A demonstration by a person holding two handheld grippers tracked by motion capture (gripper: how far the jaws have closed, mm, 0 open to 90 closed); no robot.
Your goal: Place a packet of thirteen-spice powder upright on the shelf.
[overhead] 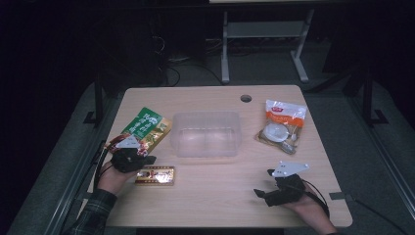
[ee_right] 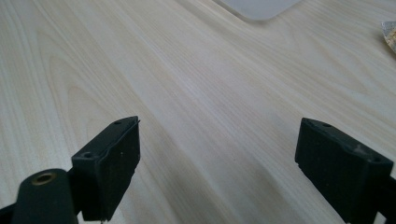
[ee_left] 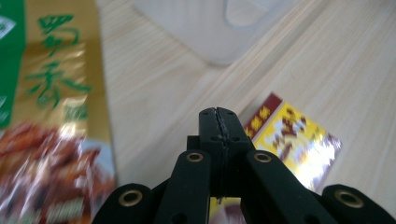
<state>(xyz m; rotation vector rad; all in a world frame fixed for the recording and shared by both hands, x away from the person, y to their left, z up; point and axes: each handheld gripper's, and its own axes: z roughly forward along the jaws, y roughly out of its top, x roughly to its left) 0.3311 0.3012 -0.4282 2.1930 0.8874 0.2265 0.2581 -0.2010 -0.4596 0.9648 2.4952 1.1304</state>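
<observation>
My left gripper hovers at the table's left side, its jaws shut tight with nothing between them. Just past its tips lies a small red and gold packet, flat on the wood. A larger green and gold snack bag lies to the gripper's left side. My right gripper rests near the front right of the table, jaws wide open over bare wood. A clear plastic tub stands in the table's middle.
An orange and white packet lies at the right rear of the wooden table; its edge peeks into the right gripper view. A cable hole sits near the far edge. A dark floor and desk legs lie beyond.
</observation>
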